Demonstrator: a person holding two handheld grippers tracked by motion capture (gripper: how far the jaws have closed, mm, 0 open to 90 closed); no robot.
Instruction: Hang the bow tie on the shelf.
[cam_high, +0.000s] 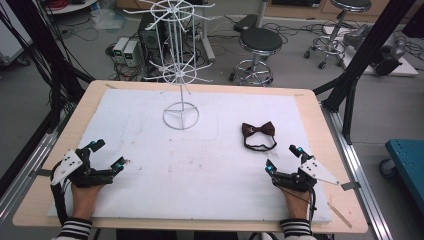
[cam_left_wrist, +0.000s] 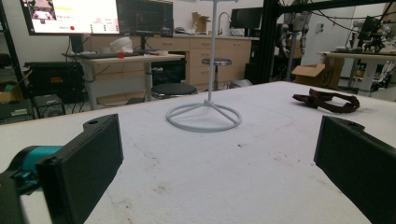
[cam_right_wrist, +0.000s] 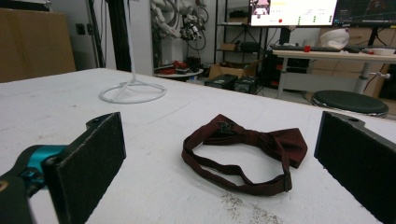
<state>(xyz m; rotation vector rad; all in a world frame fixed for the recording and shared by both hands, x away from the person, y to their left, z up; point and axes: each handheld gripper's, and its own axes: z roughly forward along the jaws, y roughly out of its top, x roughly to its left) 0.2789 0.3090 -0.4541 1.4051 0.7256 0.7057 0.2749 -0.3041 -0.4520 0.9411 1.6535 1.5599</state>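
A dark red bow tie (cam_high: 259, 130) with its strap looped in front lies flat on the white mat (cam_high: 200, 165), right of centre. In the right gripper view the bow tie (cam_right_wrist: 247, 144) rests just ahead of the wide-apart jaws. My right gripper (cam_high: 284, 159) stands open a short way in front of the tie, with nothing between its fingers. A white wire display stand (cam_high: 180, 60) rises from its ring base at the back middle. My left gripper (cam_high: 109, 154) rests open near the front left, facing the stand's base (cam_left_wrist: 204, 116).
The mat covers a wooden table (cam_high: 320, 125). Behind the table stand round stools (cam_high: 260, 42), cables and black frame posts (cam_high: 365, 55). A blue cart (cam_high: 407, 160) sits off the right side.
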